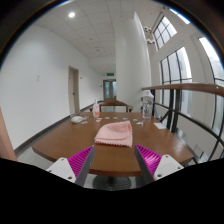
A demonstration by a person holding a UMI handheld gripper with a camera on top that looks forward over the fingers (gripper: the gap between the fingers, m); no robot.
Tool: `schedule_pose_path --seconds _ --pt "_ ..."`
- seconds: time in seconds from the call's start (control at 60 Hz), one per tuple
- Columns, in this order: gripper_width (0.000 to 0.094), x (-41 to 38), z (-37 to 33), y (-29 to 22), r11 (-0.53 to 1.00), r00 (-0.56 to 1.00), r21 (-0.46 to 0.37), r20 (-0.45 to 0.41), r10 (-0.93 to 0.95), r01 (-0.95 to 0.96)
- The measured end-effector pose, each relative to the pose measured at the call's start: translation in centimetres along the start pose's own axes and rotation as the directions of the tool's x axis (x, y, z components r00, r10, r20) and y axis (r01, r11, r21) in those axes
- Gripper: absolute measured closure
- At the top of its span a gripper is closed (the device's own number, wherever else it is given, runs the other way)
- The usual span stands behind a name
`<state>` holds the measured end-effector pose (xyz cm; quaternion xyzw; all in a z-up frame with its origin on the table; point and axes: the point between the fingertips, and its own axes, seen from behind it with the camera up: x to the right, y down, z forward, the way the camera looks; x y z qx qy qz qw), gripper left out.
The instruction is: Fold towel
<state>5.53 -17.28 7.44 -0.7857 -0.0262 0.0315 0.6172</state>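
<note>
Left to right: a door (73, 87) in the white wall; a round wooden worktop (60, 142) carrying a pink towel (114, 133), folded, beyond the claw (114, 158), whose magenta pads (82, 160) stand apart, gripping nothing; tall windows (178, 75).

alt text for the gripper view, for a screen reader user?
A pink towel lies folded on a wooden table, just beyond the open claw, whose two pink-padded fingers hold nothing. Behind it are small items on the table, a white pillar and tall windows.
</note>
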Motion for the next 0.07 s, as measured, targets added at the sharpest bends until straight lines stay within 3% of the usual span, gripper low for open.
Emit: schedule_pose_path --seconds 0.067 --pt "0.0101 -0.11 0.02 0.71 0.999 0.999 -0.007 0.023 0.046 -0.046"
